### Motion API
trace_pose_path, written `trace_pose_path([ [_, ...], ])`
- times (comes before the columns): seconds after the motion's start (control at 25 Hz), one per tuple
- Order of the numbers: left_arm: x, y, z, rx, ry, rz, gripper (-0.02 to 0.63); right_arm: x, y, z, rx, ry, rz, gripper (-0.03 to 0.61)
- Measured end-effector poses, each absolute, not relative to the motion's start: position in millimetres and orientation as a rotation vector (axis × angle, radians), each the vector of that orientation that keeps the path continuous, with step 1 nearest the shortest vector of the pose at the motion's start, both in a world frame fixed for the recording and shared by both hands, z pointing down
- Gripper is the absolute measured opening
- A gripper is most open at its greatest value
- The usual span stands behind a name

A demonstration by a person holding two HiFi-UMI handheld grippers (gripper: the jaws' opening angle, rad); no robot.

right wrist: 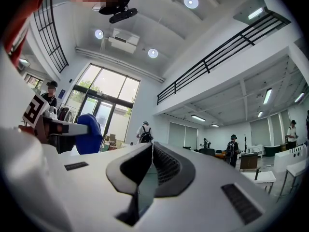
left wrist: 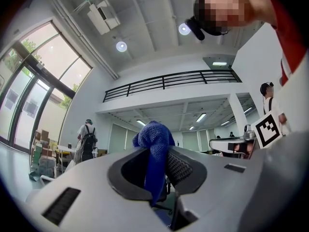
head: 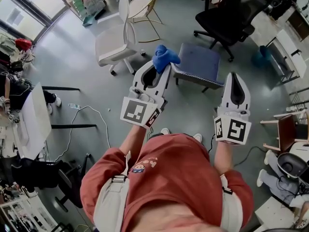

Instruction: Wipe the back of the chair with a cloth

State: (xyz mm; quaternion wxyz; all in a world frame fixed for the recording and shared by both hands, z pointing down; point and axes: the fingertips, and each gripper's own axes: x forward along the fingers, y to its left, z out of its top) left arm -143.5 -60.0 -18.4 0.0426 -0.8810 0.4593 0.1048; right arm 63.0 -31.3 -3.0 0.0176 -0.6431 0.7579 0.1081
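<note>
Left tool (head: 163, 70), blue cloth (head: 165, 57) upright between jaws

Grey floor (head: 193, 110) spreads out below the camera. A white swivel chair (head: 113, 42) stands on it on castors, with a gold wire-frame chair (head: 145, 4) just behind. To the right is a blue padded stool (head: 198, 62) on dark legs, and a black office chair (head: 227, 18) stands farther back. A white cable (head: 71, 129) loops over the bare floor at left, near the black feet of a white counter (head: 34, 120). Two pale shoes (head: 165, 131) are planted near the middle. Stacked boxes (head: 79, 1) sit by the windows at top left.
</note>
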Motion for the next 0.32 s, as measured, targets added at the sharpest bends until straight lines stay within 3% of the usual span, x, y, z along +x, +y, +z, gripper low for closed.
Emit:
trace_pose_path([
  [0.32, -142.1, -64.3, -19.4, -2.700, 1.395, 0.327, 0.084, 62.7, -35.2, -5.4, -2.004, 2.366, 0.351, 0.023],
])
